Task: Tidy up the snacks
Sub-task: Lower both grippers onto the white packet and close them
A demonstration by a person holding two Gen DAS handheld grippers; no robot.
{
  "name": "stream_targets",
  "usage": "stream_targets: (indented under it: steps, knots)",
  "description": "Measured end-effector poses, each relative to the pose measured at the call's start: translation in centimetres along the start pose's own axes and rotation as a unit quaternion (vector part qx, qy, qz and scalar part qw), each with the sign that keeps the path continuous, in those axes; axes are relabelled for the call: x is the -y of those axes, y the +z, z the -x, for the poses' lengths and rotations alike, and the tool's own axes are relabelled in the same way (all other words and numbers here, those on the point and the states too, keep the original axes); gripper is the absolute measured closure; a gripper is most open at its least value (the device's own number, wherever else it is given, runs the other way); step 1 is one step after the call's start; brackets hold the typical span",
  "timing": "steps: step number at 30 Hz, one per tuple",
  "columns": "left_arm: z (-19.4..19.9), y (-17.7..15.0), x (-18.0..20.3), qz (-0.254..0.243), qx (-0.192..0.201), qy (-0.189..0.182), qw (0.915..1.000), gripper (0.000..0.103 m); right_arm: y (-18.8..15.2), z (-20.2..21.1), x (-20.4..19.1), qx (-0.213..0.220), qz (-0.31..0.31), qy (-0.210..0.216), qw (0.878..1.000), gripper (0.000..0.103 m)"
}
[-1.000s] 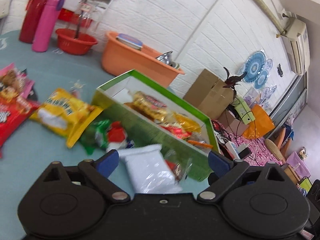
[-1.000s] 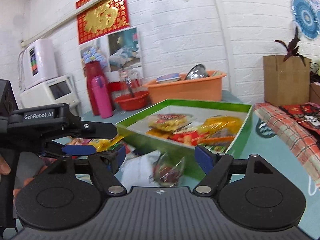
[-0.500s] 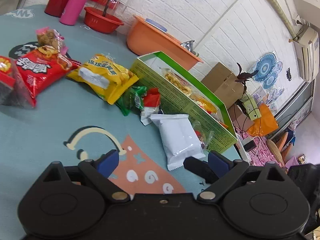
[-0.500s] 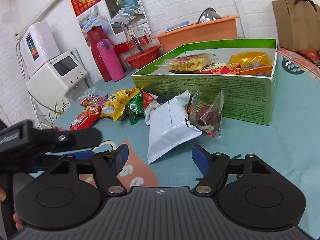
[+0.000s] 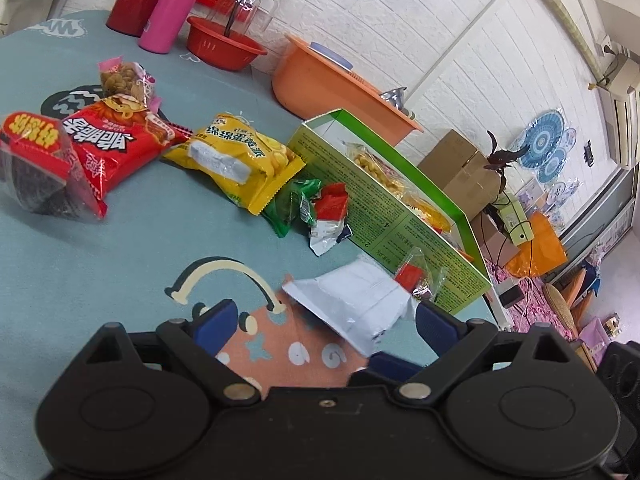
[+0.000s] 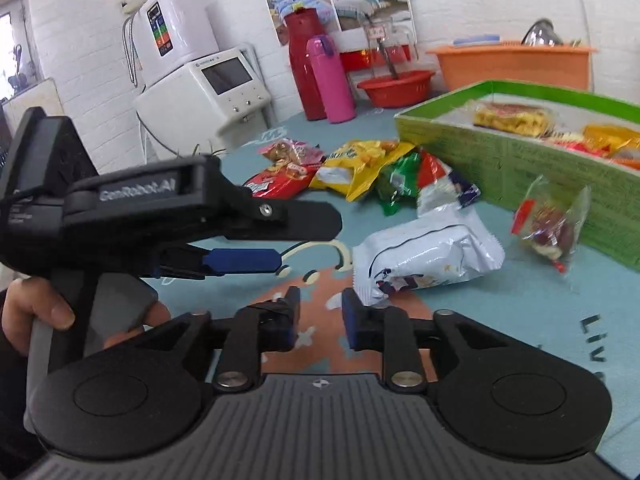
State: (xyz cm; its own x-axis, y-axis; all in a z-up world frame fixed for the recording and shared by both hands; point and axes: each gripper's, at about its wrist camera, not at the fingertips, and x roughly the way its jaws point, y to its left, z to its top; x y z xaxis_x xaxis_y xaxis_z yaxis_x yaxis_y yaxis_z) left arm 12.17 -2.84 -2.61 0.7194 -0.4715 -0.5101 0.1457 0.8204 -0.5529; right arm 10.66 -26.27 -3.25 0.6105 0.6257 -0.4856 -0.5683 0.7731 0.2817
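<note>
A white snack packet [image 5: 352, 300] [image 6: 432, 256] lies on the teal tablecloth in front of the green box [image 5: 380, 208] [image 6: 520, 168], which holds several snacks. My left gripper [image 5: 324, 320] is open wide, the packet just beyond and between its blue fingertips. It shows from the side in the right wrist view, left gripper [image 6: 308, 244]. My right gripper [image 6: 320, 320] has its jaws closing and narrowly apart, with nothing between the pads. The packet's crimped end sits just beyond the right pad [image 6: 350, 320]. A small clear candy packet [image 6: 548, 228] [image 5: 420, 280] leans by the box.
Left of the box lie a yellow bag [image 5: 240, 160], green and red packets [image 5: 304, 208] and red bags [image 5: 112, 140]. At the back stand a pink bottle [image 5: 172, 4], a red bowl [image 5: 224, 44] and an orange tub [image 5: 332, 84]. A hand [image 6: 36, 312] holds the left gripper.
The right jaws have narrowed from wide open. The white packet has turned crosswise and lies apart from the clear packet. Both views have swung left and down toward the table.
</note>
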Motion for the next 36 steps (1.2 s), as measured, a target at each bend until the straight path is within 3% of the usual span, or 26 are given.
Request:
stream_targets:
  steps: [2, 4, 6, 14, 18, 20, 24, 26, 27, 28, 30, 36]
  knots:
    - [-0.2, 0.2, -0.1, 0.000, -0.001, -0.001, 1.0000, 0.000, 0.1, 0.7, 0.7, 0.010, -0.011, -0.012, 1.000, 0.038]
    - [-0.6, 0.4, -0.2, 0.000, -0.007, -0.005, 1.0000, 0.000, 0.2, 1.3, 1.4, 0.023, -0.020, -0.033, 0.999, 0.012]
    - [-0.8, 0.6, -0.2, 0.002, -0.014, -0.014, 0.9998, 0.000, 0.4, 1.6, 1.9, 0.039, -0.021, -0.061, 0.997, 0.002]
    - [-3.7, 2.8, 0.7, -0.034, -0.041, -0.034, 0.9980, 0.000, 0.7, 0.7, 3.6, 0.041, -0.063, -0.078, 0.994, 0.002]
    - [-5.9, 3.4, 0.7, -0.033, -0.073, -0.049, 0.9956, 0.001, 0.6, 0.1, 3.4, 0.041, -0.065, -0.076, 0.994, 0.002]
    - [-6.6, 3.3, 0.8, -0.035, -0.087, -0.056, 0.9940, 0.007, 0.7, -0.5, 3.3, 0.036, -0.066, -0.076, 0.994, 0.002]
    - [-7.2, 3.1, 0.7, -0.027, -0.091, -0.069, 0.9931, 0.007, 0.8, -1.5, 3.2, 0.034, -0.064, -0.075, 0.995, 0.003]
    - [-7.6, 2.9, 0.7, -0.026, -0.098, -0.071, 0.9923, 0.016, 0.7, -2.1, 3.4, 0.030, -0.066, -0.089, 0.993, 0.008]
    - [-7.7, 2.8, 0.8, -0.031, -0.101, -0.071, 0.9919, 0.047, 0.6, -2.4, 3.6, 0.025, -0.072, -0.090, 0.993, 0.025]
    - [-7.8, 2.7, 0.9, -0.034, -0.102, -0.070, 0.9918, 0.047, 0.5, -2.6, 3.8, 0.020, -0.082, -0.083, 0.993, 0.035]
    - [-7.5, 2.4, 1.2, -0.036, -0.098, -0.067, 0.9922, 0.047, 0.2, -2.3, 3.8, 0.021, -0.080, -0.082, 0.993, 0.041]
    - [-5.3, 2.7, 3.3, -0.057, -0.066, -0.077, 0.9932, 0.048, 1.1, 0.0, 2.9, 0.046, -0.058, -0.080, 0.994, 0.044]
